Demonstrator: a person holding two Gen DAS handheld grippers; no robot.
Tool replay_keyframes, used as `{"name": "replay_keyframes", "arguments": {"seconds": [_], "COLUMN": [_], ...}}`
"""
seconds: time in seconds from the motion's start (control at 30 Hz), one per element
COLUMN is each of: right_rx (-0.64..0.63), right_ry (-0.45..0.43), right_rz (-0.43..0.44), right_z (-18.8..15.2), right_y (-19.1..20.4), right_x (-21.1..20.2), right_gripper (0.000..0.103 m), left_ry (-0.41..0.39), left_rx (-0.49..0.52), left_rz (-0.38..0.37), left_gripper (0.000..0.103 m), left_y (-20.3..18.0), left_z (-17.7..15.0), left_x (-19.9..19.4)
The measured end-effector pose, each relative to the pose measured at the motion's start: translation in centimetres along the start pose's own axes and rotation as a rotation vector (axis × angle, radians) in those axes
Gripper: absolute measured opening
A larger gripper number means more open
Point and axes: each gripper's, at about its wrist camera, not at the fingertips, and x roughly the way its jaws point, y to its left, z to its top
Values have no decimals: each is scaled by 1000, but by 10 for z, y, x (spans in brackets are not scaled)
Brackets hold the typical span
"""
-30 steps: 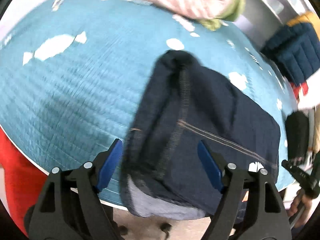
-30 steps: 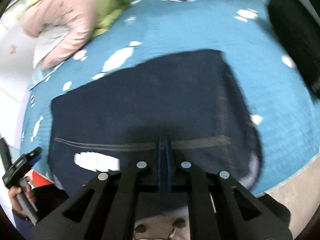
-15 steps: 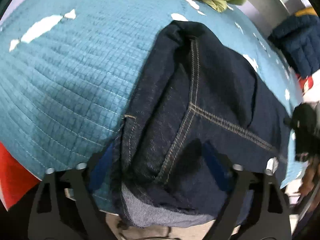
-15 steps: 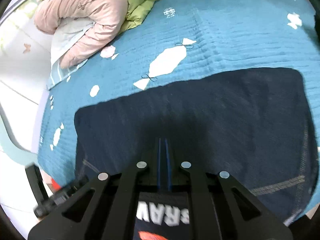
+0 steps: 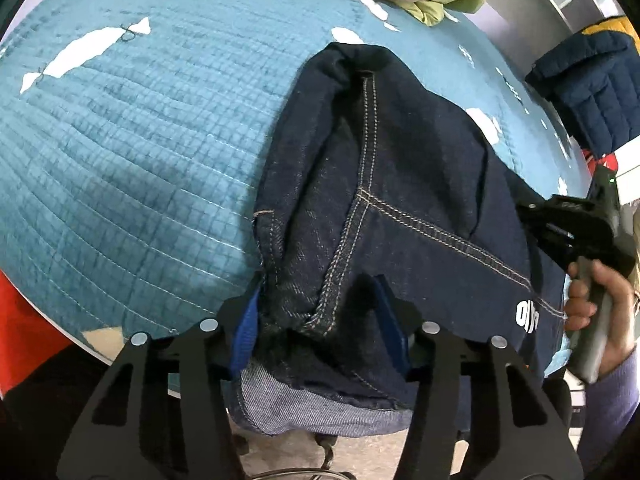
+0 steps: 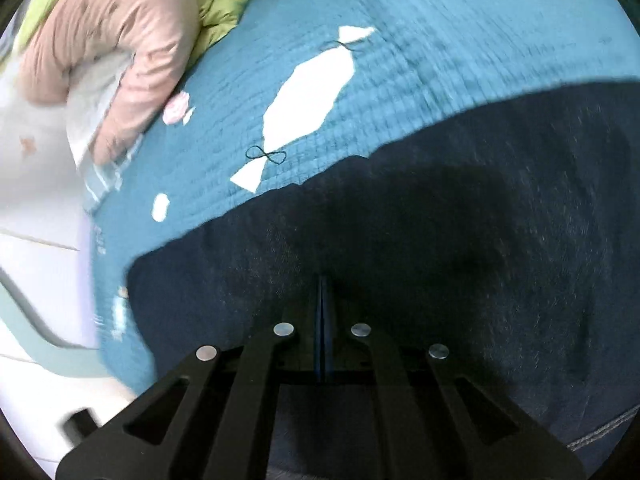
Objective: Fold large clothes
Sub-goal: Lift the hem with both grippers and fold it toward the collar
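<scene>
- At the near edge of the bed, the folded dark-blue denim jeans with tan stitching (image 5: 400, 184) are lying on the teal quilted bedspread with white patches (image 5: 132, 152), one bundled end spilling over the edge toward the floor.
- The left gripper (image 5: 320, 332) is pointing steeply down with its blue-padded fingers (image 5: 246, 326) closing around that overhanging bundle of seams; thick cloth is sitting between them, though I cannot tell whether the pads are pressing yet.
- The right gripper (image 6: 323, 320) is hovering over the flat dark panel of the jeans (image 6: 420, 280), its fingers clenched tight together; I am seeing no cloth caught between them.
- Risk: the left fingers may be taking in only the outer layer of a thick, many-layered wad, so a lift could be peeling one layer away and undoing the fold.
- Risk: the hanging end is pulling downward, so a weak grasp may be letting the whole garment slide off the bed.
- Risk: with the right fingers holding nothing, the far panel is lying free and could drag or wrinkle if the left side pulls.
- The pink and green padded bedding (image 6: 120, 52) is sitting well apart at the far side, unlikely to be interfering.
</scene>
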Motion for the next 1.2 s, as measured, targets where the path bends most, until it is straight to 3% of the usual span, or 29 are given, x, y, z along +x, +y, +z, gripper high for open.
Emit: {"name": "replay_keyframes", "arguments": {"seconds": [0.3, 0.5, 0.6, 0.73, 0.83, 0.9, 1.07, 1.1, 1.13, 1.2], "right_rx": [-25, -32, -52, -101, -85, -100, -116, -114, -116, -114], "right_ry": [122, 80, 33, 46, 65, 29, 19, 17, 15, 8], "right_rz": [-45, -24, -31, -32, -27, -11, -10, -5, 0, 11], "right_z": [-70, -77, -94, -127, -145, -151, -155, -155, -155, -155], "right_y": [-12, -20, -8, 3, -8, -11, -10, -11, -11, -11], "right_x": [-34, -24, -50, -57, -42, -41, -43, -43, -42, -41], "right_gripper": [3, 1, 9, 14, 14, 14, 14, 14, 14, 14], "left_ry": [18, 44, 40, 34, 23, 12, 38, 50, 77, 100], "left_rx": [2, -13, -7, -8, -11, -6, -32, -28, -10, 63], "left_rz": [-61, -89, -80, -76, -41, -10, 1, 2, -5, -7], "left_gripper": [51, 50, 45, 41, 41, 41, 51, 57, 70, 80], "left_y": [2, 3, 3, 4, 6, 6, 16, 15, 13, 3], "left_z": [-7, -6, -6, -10, -14, -17, -24, -24, -26, -28], "left_x": [-6, 2, -4, -10, -15, -17, -12, -10, -4, 2]}}
